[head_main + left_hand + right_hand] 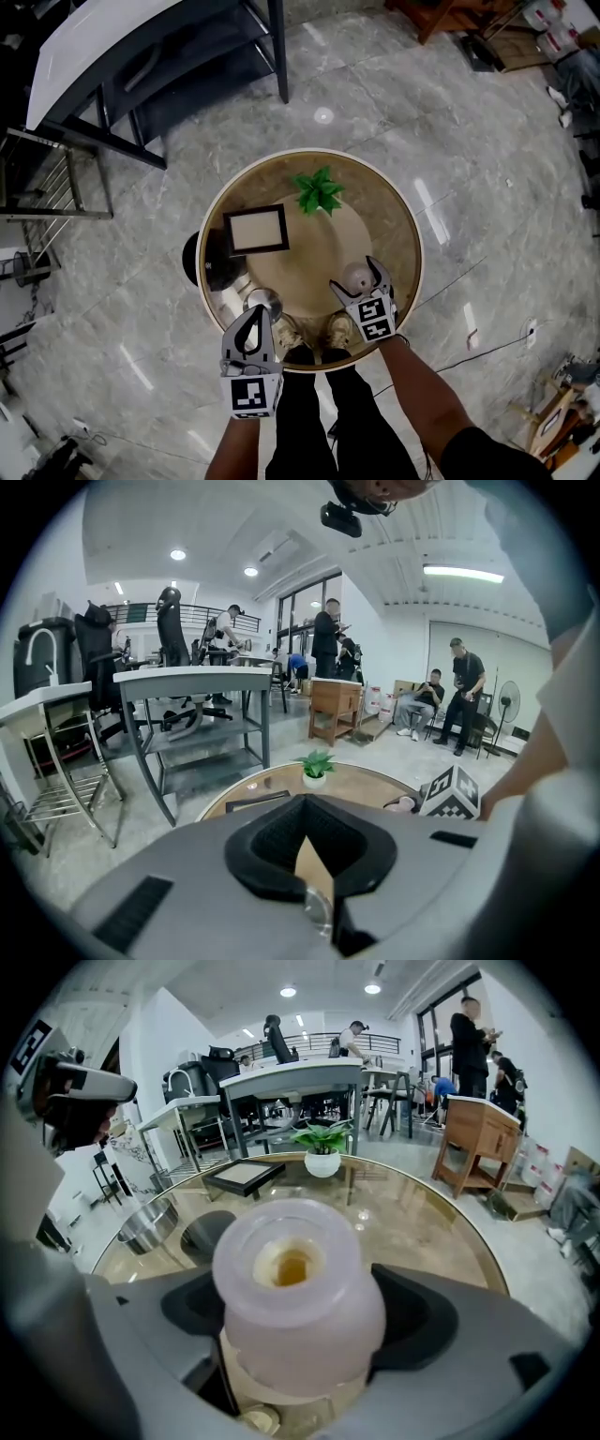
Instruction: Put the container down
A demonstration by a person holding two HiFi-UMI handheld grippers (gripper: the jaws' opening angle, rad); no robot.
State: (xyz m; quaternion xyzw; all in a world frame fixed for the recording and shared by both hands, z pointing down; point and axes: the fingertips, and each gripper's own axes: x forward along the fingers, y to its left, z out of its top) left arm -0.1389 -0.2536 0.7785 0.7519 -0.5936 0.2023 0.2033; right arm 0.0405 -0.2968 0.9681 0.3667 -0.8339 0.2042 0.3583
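A translucent pinkish container (298,1288) sits between the jaws of my right gripper (300,1340), which is shut on it. Its open mouth faces the camera. In the head view the container (355,275) and right gripper (360,281) are over the front right part of the round glass table (214,216); I cannot tell whether the container touches the glass. My left gripper (254,317) hangs at the table's front left edge, jaws shut with nothing between them (314,855).
On the table are a small green plant (319,192), a black picture frame (256,230), a steel bowl (262,302) just past the left gripper, and a black disc (220,272). A grey shelf unit (141,66) stands beyond. Several people are in the background.
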